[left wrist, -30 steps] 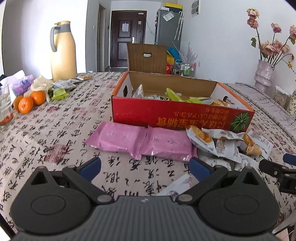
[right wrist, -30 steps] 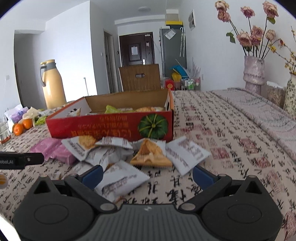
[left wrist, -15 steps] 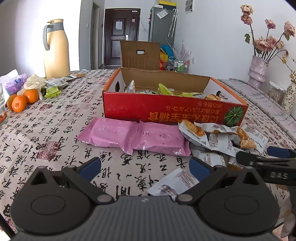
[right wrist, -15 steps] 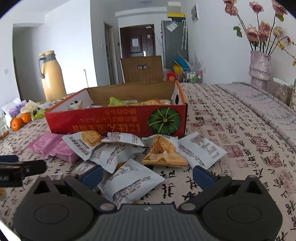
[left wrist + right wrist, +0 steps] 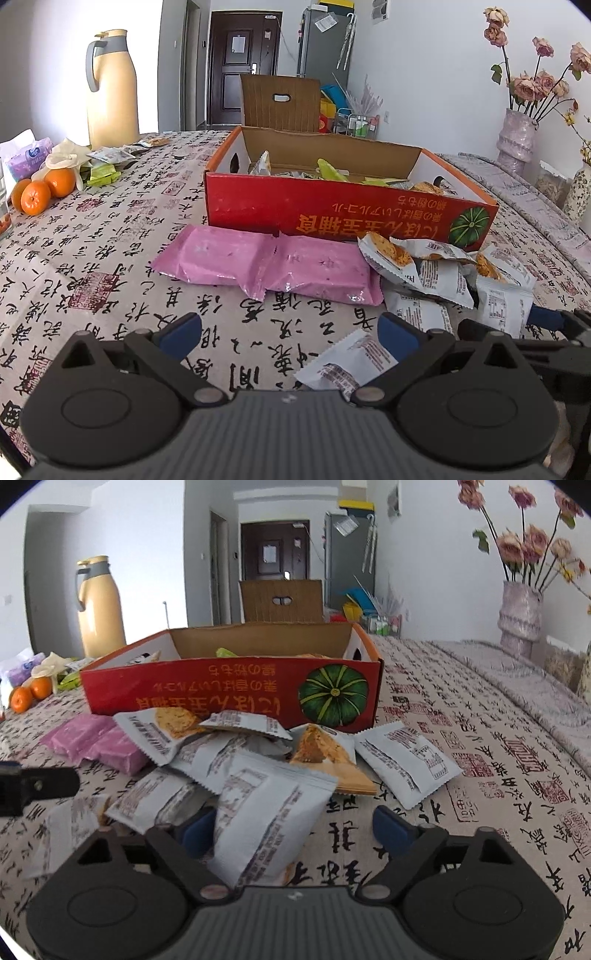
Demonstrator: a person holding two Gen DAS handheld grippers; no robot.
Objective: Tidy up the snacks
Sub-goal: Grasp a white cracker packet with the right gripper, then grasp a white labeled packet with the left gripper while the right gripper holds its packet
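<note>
Nearest the camera, the right hand-held gripper [image 5: 293,829] hung low over the bench [image 5: 498,760], its jaws closing with a grey-white snack packet [image 5: 266,823] standing between them; the left blue pad sat just beside the packet's edge, the right pad was apart from it, so nothing was gripped. The left hand-held gripper [image 5: 290,332] stood wide and empty over the patterned cloth, with another small grey-white packet [image 5: 347,363] lying just inside its right finger. Beyond the right gripper a loose heap of snack packets [image 5: 221,746] lay overlapping on the cloth, one with an orange biscuit picture [image 5: 321,749] on it and one flat packet [image 5: 406,760] off to the heap's right. To the heap's left, two joined pink packets [image 5: 266,266] lay flat, touching the heap. Behind both, toward the middle of the bench, the open red cardboard box [image 5: 332,218] with a green pumpkin printed on it held several green and pale packets. Farther off, near the left edge, two oranges [image 5: 42,190] sat by tissue packs and wrappers, with a cream thermos jug [image 5: 112,92] behind them; a vase of faded roses [image 5: 517,129] stood toward the far right edge.
</note>
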